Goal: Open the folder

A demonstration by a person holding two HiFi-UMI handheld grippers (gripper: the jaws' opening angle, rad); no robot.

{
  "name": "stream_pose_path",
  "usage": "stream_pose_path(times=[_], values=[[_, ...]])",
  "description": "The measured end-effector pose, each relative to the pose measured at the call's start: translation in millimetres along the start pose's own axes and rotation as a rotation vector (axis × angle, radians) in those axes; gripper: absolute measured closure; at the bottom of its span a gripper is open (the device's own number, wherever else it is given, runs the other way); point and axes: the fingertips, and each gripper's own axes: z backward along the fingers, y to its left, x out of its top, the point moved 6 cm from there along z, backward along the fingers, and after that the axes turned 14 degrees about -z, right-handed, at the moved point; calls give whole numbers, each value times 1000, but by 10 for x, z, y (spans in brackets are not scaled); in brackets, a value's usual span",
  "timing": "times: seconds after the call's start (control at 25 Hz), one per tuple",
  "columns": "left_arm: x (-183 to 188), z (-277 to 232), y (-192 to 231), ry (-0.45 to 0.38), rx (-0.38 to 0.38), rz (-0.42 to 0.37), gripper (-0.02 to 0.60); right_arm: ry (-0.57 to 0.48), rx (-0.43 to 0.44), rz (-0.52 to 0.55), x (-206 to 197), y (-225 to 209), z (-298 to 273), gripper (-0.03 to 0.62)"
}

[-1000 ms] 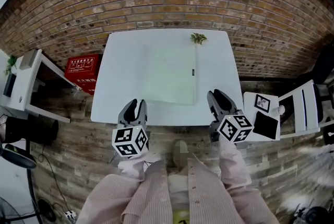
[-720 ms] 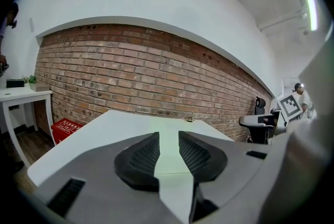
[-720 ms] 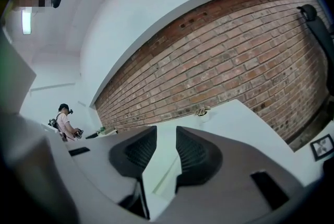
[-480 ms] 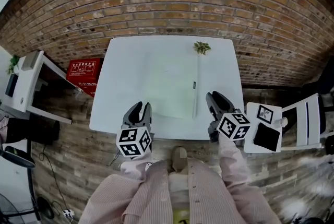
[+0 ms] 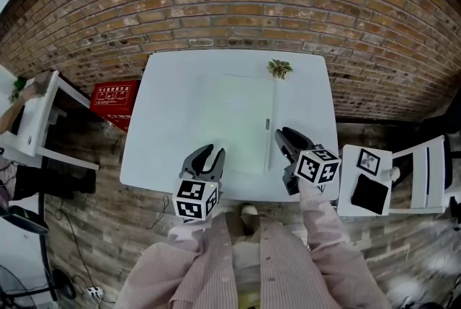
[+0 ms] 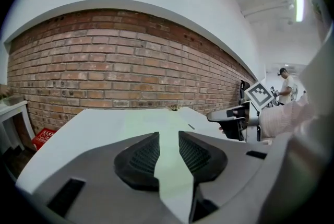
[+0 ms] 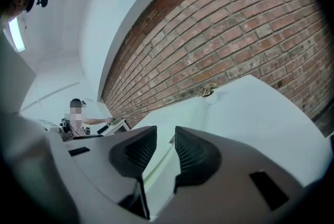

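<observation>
A pale green folder [image 5: 236, 120] lies flat and closed in the middle of the white table [image 5: 166, 91], with a small dark mark on its right edge. My left gripper [image 5: 207, 153] hovers over the table's near edge at the folder's near left corner, jaws open and empty. My right gripper [image 5: 282, 136] is at the folder's near right edge, also open and empty. In the left gripper view the folder [image 6: 156, 119] shows through the gap between the jaws [image 6: 168, 152], and the right gripper [image 6: 215, 116] is off to the right. The right gripper view [image 7: 166, 150] looks along the folder's edge [image 7: 182, 113].
A small potted plant [image 5: 279, 68] stands at the table's far right, near a brick wall [image 5: 230, 5]. A red box [image 5: 115, 95] and a white shelf [image 5: 36, 113] are to the left. A white stool [image 5: 366, 185] with a marker card and black pad is on the right.
Both grippers have moved forward and down from in front of the table to over its near edge, up to the folder. The left one also shifted right.
</observation>
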Motion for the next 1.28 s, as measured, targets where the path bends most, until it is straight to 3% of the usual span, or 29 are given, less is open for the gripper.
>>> stream_pose_path(times=[0.36,0.68,1.04,1.28], values=[[-34,-116,-69,54,-81,-70,479,51,-3,-98,-65,-121,-234,484],[10,-248,-368,88,-244,-310,479,78,-22,-172,-142,-223,-352,499],[-29,-317,-534,98,-361,-413,477,73,-11,-276,-254,-298,-407,507],[-39,-307,-691,88,-448,-505,439,71,4,-320,-266,-309,-408,508]])
